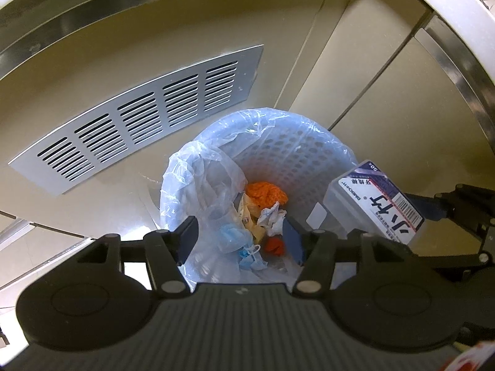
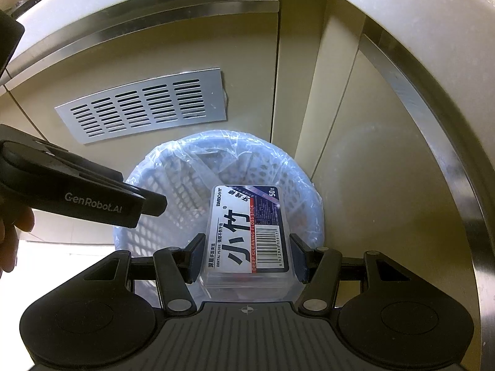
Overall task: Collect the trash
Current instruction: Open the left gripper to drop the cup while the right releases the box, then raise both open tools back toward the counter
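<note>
Right gripper (image 2: 246, 255) clamping a dental floss box (image 2: 247, 235) over the lined wastebasket (image 2: 161, 185); left gripper (image 1: 244, 232) fingers standing apart, holding nothing.

I see a pale blue perforated bin (image 1: 297, 154) lined with clear bluish plastic (image 1: 198, 173), holding orange (image 1: 266, 193), white and light-blue scraps. My black right gripper (image 2: 244, 255) carries a clear floss box (image 2: 247, 232) labelled white, navy and red. Beige cabinet (image 2: 173, 37), silver slotted vent (image 1: 139, 117).

One lined bin (image 1: 309, 151), one floss box (image 2: 247, 232), two orange scraps (image 1: 266, 193), one vent grille (image 1: 139, 117).
</note>
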Demonstrator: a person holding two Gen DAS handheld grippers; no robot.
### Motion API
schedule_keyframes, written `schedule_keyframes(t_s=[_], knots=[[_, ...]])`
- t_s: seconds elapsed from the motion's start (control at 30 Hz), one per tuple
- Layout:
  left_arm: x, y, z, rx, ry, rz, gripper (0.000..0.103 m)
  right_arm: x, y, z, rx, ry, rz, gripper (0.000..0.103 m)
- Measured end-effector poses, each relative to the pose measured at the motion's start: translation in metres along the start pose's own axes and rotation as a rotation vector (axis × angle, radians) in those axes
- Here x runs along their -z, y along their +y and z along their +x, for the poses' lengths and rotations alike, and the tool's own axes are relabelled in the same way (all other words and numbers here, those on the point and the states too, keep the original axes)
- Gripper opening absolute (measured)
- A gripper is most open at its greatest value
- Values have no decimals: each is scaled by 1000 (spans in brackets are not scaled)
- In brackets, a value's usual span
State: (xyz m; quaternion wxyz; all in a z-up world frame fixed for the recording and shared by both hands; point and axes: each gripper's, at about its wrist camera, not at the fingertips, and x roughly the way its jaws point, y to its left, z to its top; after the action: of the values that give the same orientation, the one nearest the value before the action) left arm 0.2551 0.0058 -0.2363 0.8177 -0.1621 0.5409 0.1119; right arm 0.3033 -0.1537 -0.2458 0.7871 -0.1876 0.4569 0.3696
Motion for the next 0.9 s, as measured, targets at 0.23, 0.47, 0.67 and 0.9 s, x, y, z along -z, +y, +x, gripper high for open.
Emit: schedule_keyframes(t_s=[0.23,0.47,0.67,0.9], knots=[[1,4,-4,-9,-5,-2,57,0,2,-2,-3,-6,7,56],[1,9,-5,-18,-4,-6,57,0,2,-1,-10,-9,18,56],[1,15,-7,-27,-4,-11,57,0,3,2,-21,-14,34,56],[3,19,-10,-28,-1,-16,57,2,5,5,-28,-30,43,56]])
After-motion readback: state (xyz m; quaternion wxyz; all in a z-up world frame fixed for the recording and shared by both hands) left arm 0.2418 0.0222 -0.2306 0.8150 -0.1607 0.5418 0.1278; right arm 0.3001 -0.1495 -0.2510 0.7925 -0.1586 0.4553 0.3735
